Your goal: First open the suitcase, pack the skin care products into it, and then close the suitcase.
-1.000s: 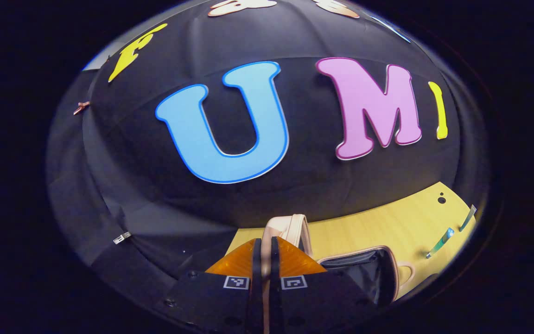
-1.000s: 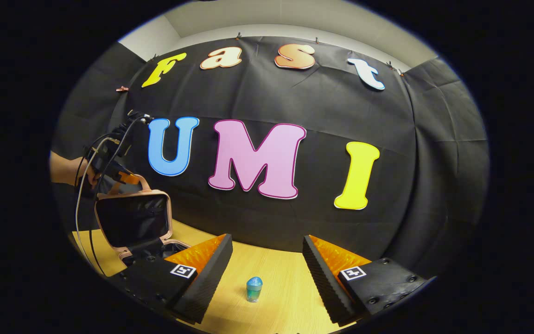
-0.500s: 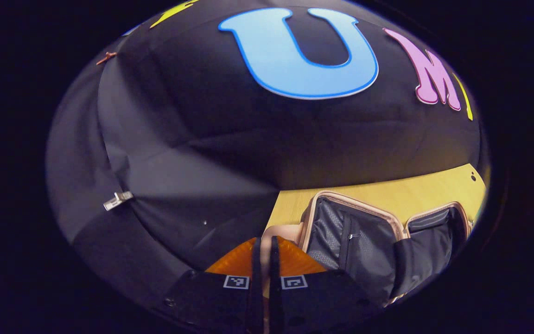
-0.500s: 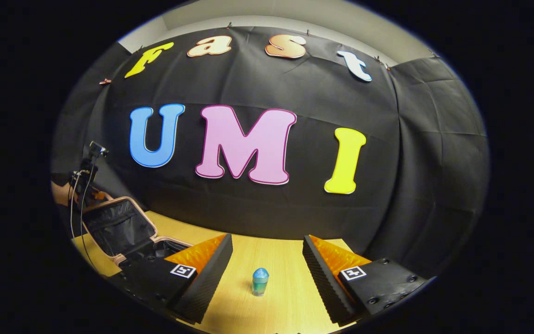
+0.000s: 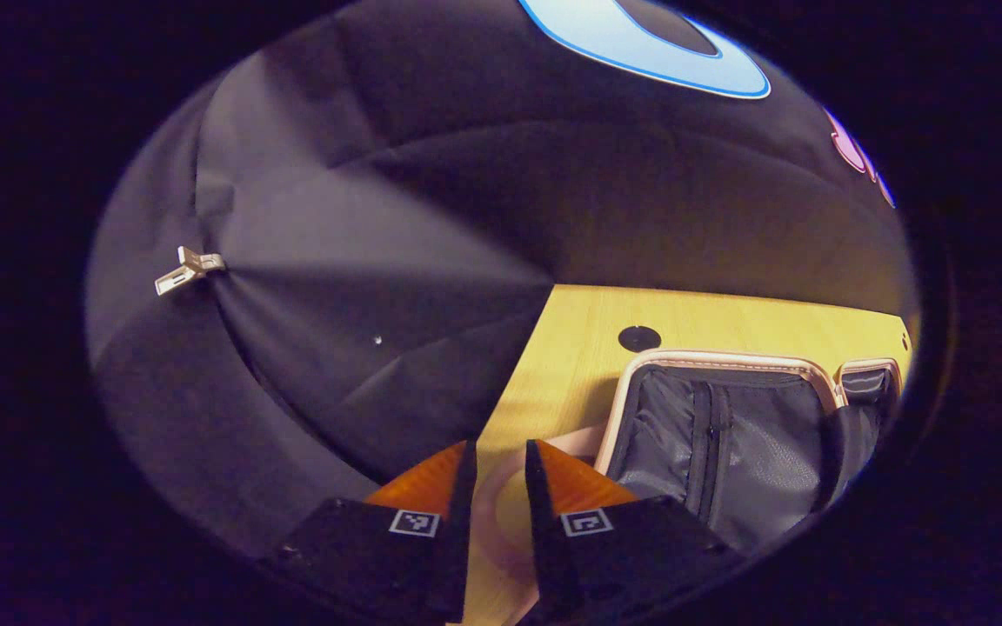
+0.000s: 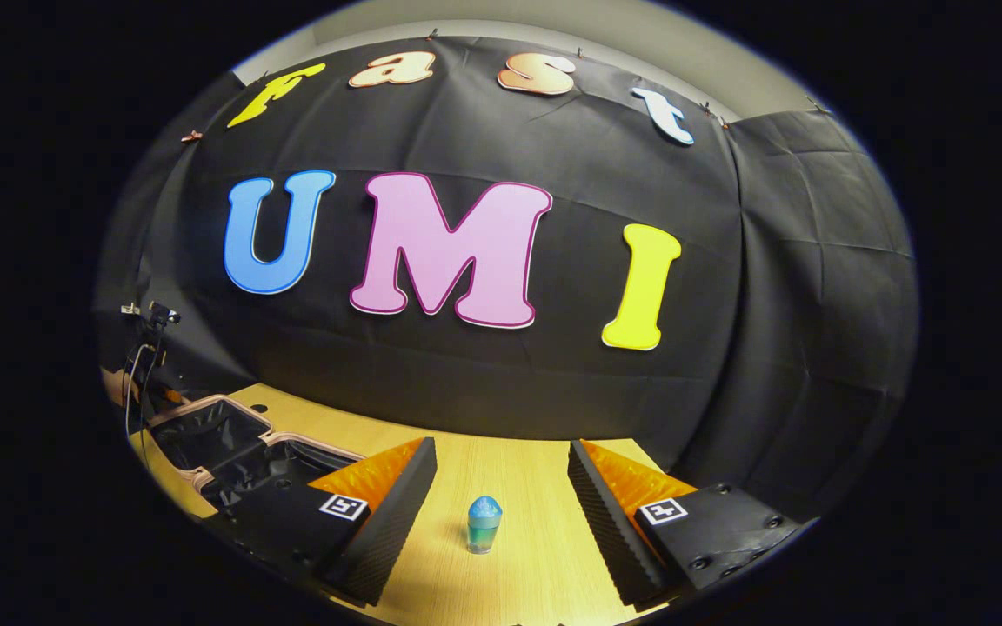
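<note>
Suitcase (image 5: 727, 435) lies open on bench (image 5: 571, 348). Your left gripper (image 5: 497, 461) slightly spread, empty; right gripper (image 6: 501, 487) spread around bottle (image 6: 484, 524).

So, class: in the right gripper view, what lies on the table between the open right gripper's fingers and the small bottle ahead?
Nothing: bare table separates the right gripper from the bottle.

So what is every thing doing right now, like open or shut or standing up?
Suitcase: open, both halves lying flat on the table.
Suitcase handle: between the left tongs' fingers, not squeezed.
Little blue-green bottle: standing upright, cap on, untouched.
Left tongs: open a little.
Right tongs: wide open, empty, bottle ahead.
</note>
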Demonstrator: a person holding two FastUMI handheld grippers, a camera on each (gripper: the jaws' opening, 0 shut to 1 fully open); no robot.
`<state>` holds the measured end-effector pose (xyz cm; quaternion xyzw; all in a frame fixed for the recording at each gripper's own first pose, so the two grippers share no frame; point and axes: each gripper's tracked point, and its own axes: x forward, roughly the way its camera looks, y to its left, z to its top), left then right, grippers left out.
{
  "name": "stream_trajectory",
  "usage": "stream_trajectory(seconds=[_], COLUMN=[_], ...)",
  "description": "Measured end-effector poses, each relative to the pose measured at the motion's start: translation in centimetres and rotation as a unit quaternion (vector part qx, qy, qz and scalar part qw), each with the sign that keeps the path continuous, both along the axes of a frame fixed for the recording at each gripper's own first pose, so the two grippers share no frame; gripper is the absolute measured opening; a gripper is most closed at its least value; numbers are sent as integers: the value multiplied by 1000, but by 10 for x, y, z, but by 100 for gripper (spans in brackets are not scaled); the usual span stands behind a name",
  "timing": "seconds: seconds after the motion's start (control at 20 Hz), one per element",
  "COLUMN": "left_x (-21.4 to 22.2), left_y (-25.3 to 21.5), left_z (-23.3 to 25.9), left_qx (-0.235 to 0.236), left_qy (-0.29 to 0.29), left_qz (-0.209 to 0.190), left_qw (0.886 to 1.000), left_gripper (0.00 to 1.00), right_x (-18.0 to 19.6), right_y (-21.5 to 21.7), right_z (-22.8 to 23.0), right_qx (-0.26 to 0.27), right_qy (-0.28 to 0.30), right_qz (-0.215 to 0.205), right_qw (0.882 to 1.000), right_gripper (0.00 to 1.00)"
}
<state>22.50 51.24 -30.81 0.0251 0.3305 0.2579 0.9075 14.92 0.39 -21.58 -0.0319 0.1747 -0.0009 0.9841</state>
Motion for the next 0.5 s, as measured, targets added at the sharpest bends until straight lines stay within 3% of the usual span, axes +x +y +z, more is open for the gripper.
stream_trajectory(seconds=[0.05, 0.2, 0.35, 0.5], left_x=[-2, -9, -17, -25], left_y=[-4, -19, -67, -145], left_z=[14, 73, 155, 202], left_qx=[0, 42, 89, 87], left_qy=[-14, -72, -160, -227], left_qz=[-5, -12, -22, -56], left_qw=[1000, 996, 983, 968], left_gripper=[43, 99, 98, 98], right_x=[0, 3, 4, 4], right_y=[-4, -19, -35, -48], right_z=[2, 6, 6, 5], right_qx=[-2, -3, -5, -3], right_qy=[-3, -11, -13, -16], right_qz=[-3, -15, -25, -33], right_qw=[1000, 1000, 1000, 999], right_gripper=[97, 96, 96, 96])
